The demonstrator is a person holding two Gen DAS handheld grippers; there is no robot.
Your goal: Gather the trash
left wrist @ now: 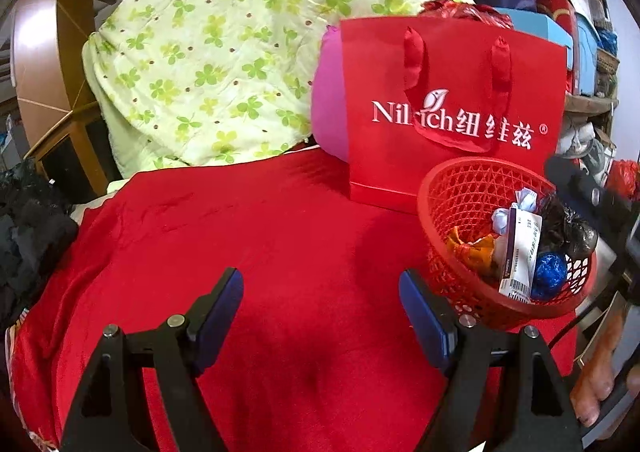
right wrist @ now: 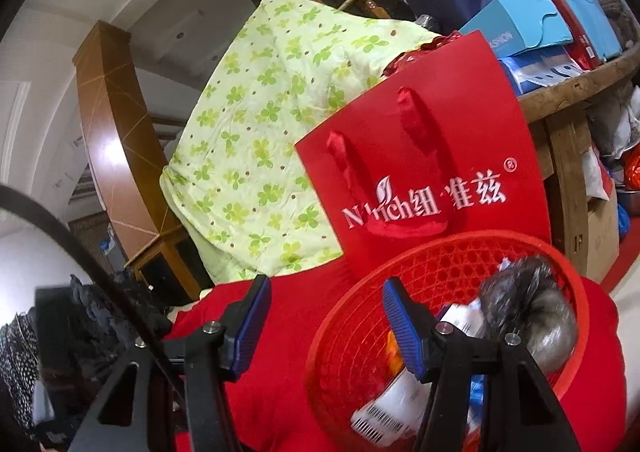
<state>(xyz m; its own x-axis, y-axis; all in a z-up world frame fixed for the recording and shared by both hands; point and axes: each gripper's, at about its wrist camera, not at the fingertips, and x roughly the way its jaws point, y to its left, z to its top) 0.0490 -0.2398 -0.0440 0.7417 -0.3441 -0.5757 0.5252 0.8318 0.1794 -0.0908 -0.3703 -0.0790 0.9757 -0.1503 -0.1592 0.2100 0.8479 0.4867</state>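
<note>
A red mesh basket (left wrist: 448, 188) sits on a red cloth (left wrist: 280, 232) and holds trash: a white barcoded box (left wrist: 520, 256), a black plastic wad (left wrist: 568, 224), a blue foil ball (left wrist: 550, 272), an orange wrapper (left wrist: 472, 248) and white paper (left wrist: 524, 198). My left gripper (left wrist: 320, 288) is open and empty over the bare cloth, left of the basket. My right gripper (right wrist: 326, 300) is open and empty, raised at the basket's (right wrist: 440, 252) left rim; the black wad (right wrist: 524, 304) and the box (right wrist: 400, 408) show beside its right finger.
A red Nilrich paper bag (left wrist: 452, 112) stands right behind the basket, with a pink cushion (left wrist: 328, 108) and a green clover quilt (left wrist: 208, 52) to its left. Boxes (right wrist: 516, 26) crowd a wooden shelf at the right. Dark clothes (left wrist: 28, 236) lie at the left edge.
</note>
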